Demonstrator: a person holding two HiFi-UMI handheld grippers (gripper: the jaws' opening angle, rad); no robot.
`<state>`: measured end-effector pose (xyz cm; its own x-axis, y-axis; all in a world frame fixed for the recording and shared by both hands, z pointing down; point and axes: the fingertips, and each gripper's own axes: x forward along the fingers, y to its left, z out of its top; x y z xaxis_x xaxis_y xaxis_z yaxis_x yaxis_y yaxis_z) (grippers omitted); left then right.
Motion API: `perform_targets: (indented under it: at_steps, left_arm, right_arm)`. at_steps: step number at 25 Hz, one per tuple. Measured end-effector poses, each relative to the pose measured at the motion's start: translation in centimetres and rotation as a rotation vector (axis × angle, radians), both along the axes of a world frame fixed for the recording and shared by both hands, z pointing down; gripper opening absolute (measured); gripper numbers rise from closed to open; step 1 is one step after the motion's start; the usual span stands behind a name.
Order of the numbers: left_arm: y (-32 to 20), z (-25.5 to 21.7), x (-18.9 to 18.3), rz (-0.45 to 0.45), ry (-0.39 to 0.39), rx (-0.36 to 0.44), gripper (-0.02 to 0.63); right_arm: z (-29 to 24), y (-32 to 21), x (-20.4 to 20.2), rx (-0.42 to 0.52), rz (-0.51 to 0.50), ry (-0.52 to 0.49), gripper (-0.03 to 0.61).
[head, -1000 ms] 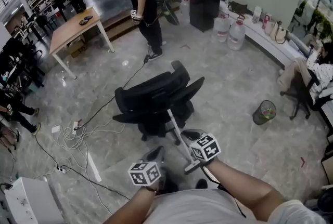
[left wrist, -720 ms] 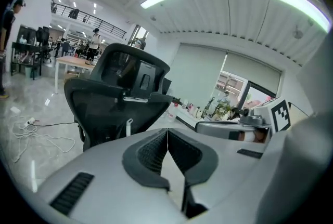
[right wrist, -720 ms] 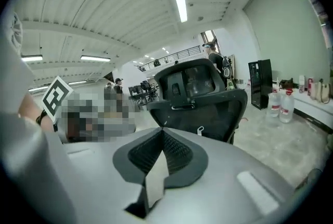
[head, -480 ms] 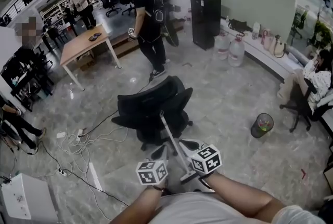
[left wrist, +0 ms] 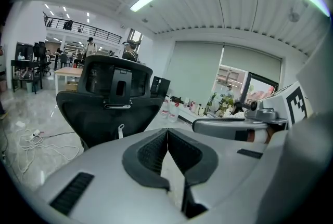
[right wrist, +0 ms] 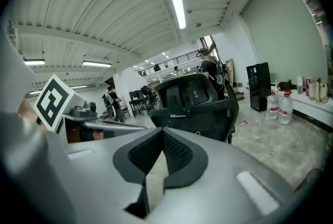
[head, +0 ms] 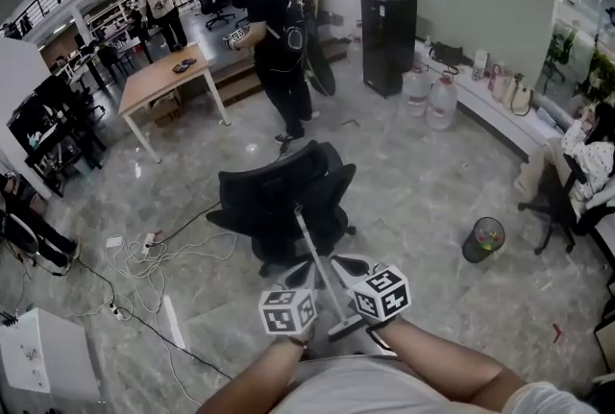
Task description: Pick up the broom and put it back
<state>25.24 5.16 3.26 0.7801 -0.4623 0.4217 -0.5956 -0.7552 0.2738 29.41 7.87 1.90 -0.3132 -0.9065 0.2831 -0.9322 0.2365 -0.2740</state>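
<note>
A pale long handle (head: pixel 309 244), which looks like the broom's, runs from the black office chair (head: pixel 283 201) down between my two grippers in the head view, ending in a grey foot (head: pixel 344 328). My left gripper (head: pixel 300 274) is just left of it and my right gripper (head: pixel 348 266) just right. I cannot tell whether either touches it. In the left gripper view the left gripper (left wrist: pixel 167 132) has its jaws shut with nothing between them. The right gripper (right wrist: pixel 162 132) is likewise shut and empty in its own view. Neither gripper view shows the handle.
The chair (left wrist: pixel 109 98) stands directly ahead. Loose cables (head: pixel 144 258) and a white box (head: pixel 38 364) lie left. A mesh bin (head: pixel 482 239) sits right, with water bottles (head: pixel 432 95) and a black cabinet (head: pixel 388 28) beyond. A person in black (head: pixel 274 37) stands behind the chair by a wooden table (head: pixel 173 76).
Both grippers have risen, and the left one has closed in on the right. The handle stands a little further left in the view. The person in black has stepped away slightly.
</note>
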Motion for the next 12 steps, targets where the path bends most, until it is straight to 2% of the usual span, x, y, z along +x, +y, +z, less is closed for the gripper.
perform_targets:
  at_steps: [12]
  left_arm:
    - [1.0,-0.2,1.0,0.01,0.013,-0.009,0.008]
  right_arm:
    - [-0.1,0.5,1.1,0.003,0.007,-0.012,0.002]
